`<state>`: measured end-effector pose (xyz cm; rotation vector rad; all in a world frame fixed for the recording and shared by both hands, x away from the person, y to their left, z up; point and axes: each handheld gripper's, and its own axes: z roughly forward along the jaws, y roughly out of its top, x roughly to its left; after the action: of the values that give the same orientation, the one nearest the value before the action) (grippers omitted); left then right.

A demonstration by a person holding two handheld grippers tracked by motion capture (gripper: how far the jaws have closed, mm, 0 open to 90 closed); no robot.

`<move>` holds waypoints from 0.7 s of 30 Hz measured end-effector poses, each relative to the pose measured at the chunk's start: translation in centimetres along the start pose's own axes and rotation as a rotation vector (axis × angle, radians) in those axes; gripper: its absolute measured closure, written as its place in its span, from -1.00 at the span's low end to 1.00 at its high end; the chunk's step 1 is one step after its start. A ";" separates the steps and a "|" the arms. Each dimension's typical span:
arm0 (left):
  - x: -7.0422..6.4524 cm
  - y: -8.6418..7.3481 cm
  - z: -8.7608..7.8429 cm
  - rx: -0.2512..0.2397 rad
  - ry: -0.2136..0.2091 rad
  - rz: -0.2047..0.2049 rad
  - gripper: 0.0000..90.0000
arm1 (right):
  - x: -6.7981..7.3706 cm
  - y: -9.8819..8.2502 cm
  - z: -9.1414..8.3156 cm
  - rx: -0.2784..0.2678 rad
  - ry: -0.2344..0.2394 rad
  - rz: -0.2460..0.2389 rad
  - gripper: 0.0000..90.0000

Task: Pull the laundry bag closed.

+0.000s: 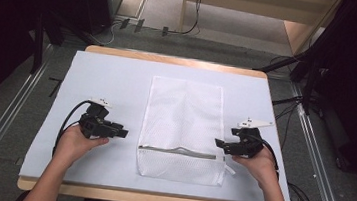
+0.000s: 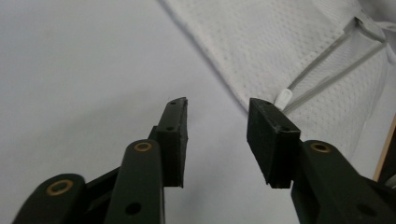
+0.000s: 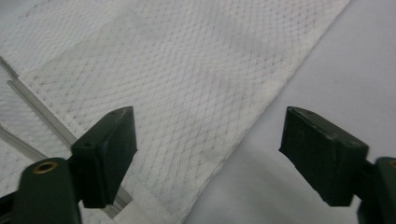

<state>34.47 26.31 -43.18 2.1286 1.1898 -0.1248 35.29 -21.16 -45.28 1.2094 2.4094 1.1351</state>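
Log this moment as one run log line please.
left gripper: jaws open, empty | right gripper: jaws open, empty | mesh bag: flat on table

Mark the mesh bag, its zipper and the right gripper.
mesh bag (image 1: 184, 112), high view, middle of the white mesh panel
zipper (image 1: 177, 151), high view, midway along the grey strip
right gripper (image 1: 218, 144), high view, between its fingertips

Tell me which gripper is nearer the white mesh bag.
Right. The right gripper sits at the white mesh bag's right edge; the left gripper stays apart off its left edge.
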 end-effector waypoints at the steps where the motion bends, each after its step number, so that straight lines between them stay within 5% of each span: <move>1: 0.2 -0.1 -0.1 -0.004 -0.005 -0.021 0.29 | 0.1 0.1 0.0 -0.002 0.002 -0.006 -0.48; 8: 0.6 -0.3 -0.2 -0.029 0.016 0.020 -0.06 | 0.5 0.1 -0.3 0.003 0.035 -0.014 -0.14; 13: 0.6 -0.2 0.1 -0.032 0.021 0.063 -0.19 | 0.4 -0.1 -0.6 -0.025 0.007 -0.040 -0.09; 21: 0.7 0.0 0.4 -0.042 0.024 0.055 -0.26 | -0.2 -0.7 -0.9 -0.020 -0.020 -0.006 -0.08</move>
<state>35.01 26.60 -43.74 2.1301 1.1372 -0.0492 34.54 -22.07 -45.22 1.2014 2.3798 1.1369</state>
